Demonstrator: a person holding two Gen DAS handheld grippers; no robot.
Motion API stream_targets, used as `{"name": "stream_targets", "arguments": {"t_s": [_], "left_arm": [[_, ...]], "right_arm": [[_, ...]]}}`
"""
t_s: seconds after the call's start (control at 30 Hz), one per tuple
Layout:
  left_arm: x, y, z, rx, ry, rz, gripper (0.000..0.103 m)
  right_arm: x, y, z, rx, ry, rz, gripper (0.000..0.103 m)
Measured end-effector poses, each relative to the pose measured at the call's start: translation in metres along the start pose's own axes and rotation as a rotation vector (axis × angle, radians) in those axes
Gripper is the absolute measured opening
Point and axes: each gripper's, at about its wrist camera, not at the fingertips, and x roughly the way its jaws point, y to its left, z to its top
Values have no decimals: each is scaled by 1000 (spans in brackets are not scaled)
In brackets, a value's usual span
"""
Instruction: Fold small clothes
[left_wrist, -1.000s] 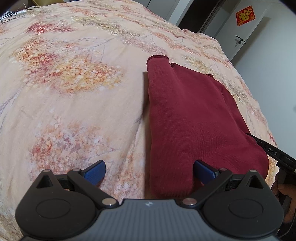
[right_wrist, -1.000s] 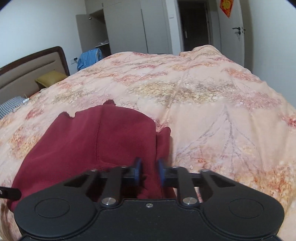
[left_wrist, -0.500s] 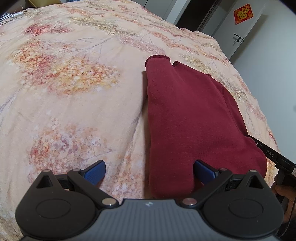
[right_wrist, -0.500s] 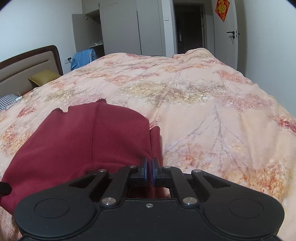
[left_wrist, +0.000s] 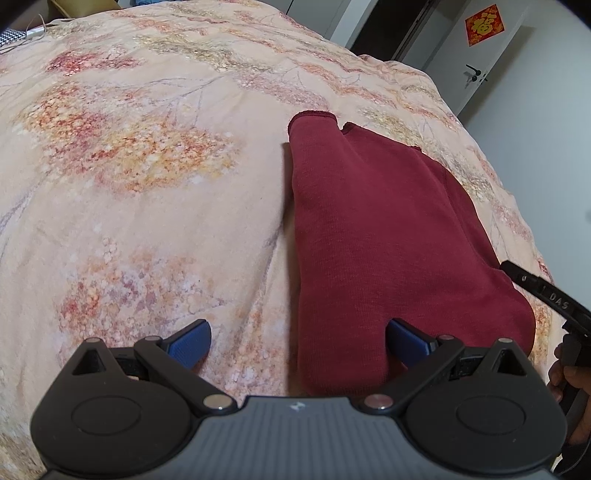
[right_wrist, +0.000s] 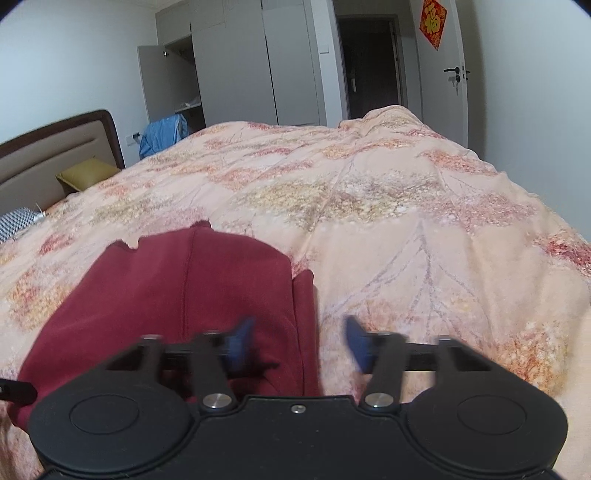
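On the floral bedspread, near the edge closest to the person, lies a dark red garment, already doubled into a long narrow panel. Its long axis runs away from both cameras toward the far side of the bed, leaning slightly left as it goes. The cuffed end points away; the broad rounded end lies nearest the grippers.

Left gripper: jaws spread wide, holding nothing. It hovers at the near end, straddling the garment's left edge: one blue pad sits over bare bedspread, the other over red fabric. Whether either pad touches the cloth cannot be told.

Right gripper: jaws apart, holding nothing, fingers blurred by motion. It straddles the garment's right edge, left pad over the red fabric, right pad over the bedspread. A narrow strip of under layer shows just beside the top fold along this edge. In the left wrist view part of this tool shows at the garment's near right corner.

Assessment: both grippers stand at the near end, one on each long edge, neither clearly nearer. The relation that matters is that the garment extends straight ahead of both tools; a further fold would likely carry the near end forward along the long axis toward the cuffed end. The loose under layer on the right may slip out of line.
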Motion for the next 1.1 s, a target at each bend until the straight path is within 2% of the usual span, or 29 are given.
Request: {"name": "stream_targets", "arguments": {"t_s": [0.1, 0.17, 0.27, 0.47, 0.6, 0.83, 0.9, 0.97, 1.1], "left_arm": [[-4, -2, 4, 12, -8, 2, 103], [-9, -2, 8, 14, -28, 0, 103], [-14, -1, 19, 14, -63, -21, 103], [7, 2, 46, 33, -58, -14, 103], [28, 2, 54, 43, -15, -22, 103], [41, -11, 55, 89, 6, -39, 102], [42, -13, 56, 94, 10, -57, 96], [42, -15, 56, 99, 19, -80, 84], [40, -23, 57, 117, 17, -93, 72]], "right_arm": [[3, -1, 2, 19, 2, 22, 81], [6, -1, 2, 29, 12, 35, 83], [14, 1, -1, 39, 37, 48, 84], [28, -3, -9, 136, 84, 78, 84], [31, -5, -14, 204, 99, 112, 76], [27, 7, -13, 147, 85, 115, 58], [25, 10, -12, 131, 81, 111, 53], [23, 12, -12, 116, 76, 101, 49], [18, 18, -12, 92, 66, 84, 40]]}}
